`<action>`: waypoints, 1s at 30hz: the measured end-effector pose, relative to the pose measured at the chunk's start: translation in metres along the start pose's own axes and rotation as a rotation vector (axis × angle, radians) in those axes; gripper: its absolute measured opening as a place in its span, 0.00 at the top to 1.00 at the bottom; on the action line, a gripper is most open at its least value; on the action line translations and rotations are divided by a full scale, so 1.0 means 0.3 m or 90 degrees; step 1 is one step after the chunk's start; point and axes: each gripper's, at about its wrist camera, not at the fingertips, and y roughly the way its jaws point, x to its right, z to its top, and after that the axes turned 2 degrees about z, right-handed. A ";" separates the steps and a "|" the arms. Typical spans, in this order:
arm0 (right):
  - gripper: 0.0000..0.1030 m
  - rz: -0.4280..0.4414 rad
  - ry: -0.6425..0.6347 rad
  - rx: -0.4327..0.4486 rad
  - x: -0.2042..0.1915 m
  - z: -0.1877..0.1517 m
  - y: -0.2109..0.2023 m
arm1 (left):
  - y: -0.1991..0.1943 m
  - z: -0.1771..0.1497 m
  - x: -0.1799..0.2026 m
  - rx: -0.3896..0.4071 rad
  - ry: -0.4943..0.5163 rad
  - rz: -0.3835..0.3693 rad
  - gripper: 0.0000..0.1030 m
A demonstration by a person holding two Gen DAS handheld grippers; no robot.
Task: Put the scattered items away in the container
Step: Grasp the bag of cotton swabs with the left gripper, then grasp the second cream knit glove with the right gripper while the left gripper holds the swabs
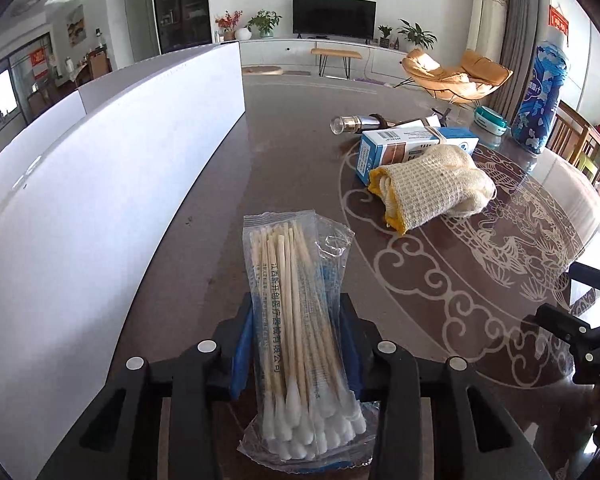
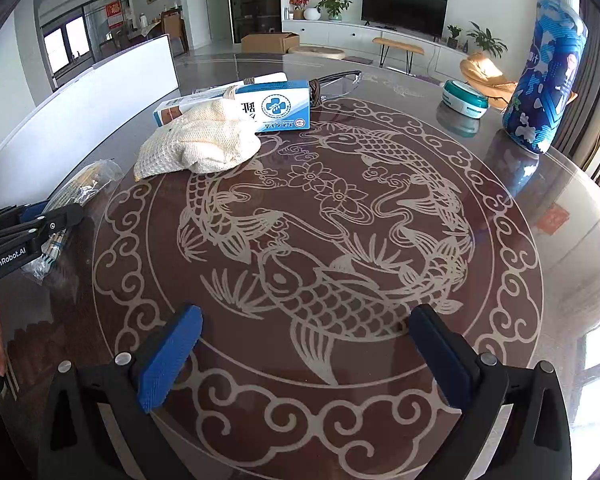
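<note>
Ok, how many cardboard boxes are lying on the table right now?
1. The blue and white box lies on its side at the far part of the table, with the knit gloves resting against it. Others may be hidden behind it.

A clear packet of cotton swabs [image 1: 296, 340] lies lengthwise beside the white container [image 1: 100, 184].

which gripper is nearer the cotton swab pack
Left. The left gripper has its blue pads on both sides of the cotton swab pack; the right gripper hangs open over bare table, well aside.
</note>
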 end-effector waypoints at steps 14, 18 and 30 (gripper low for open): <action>0.00 0.154 0.012 -0.001 -0.178 0.391 0.162 | -0.017 -0.013 -0.026 0.000 0.007 0.009 0.63; 0.01 0.123 0.002 -0.028 -0.250 0.415 0.254 | -0.019 -0.015 -0.018 0.000 0.007 0.009 0.63; 0.22 0.096 0.023 0.028 -0.097 0.123 0.037 | -0.018 -0.015 -0.018 0.000 0.008 0.009 0.63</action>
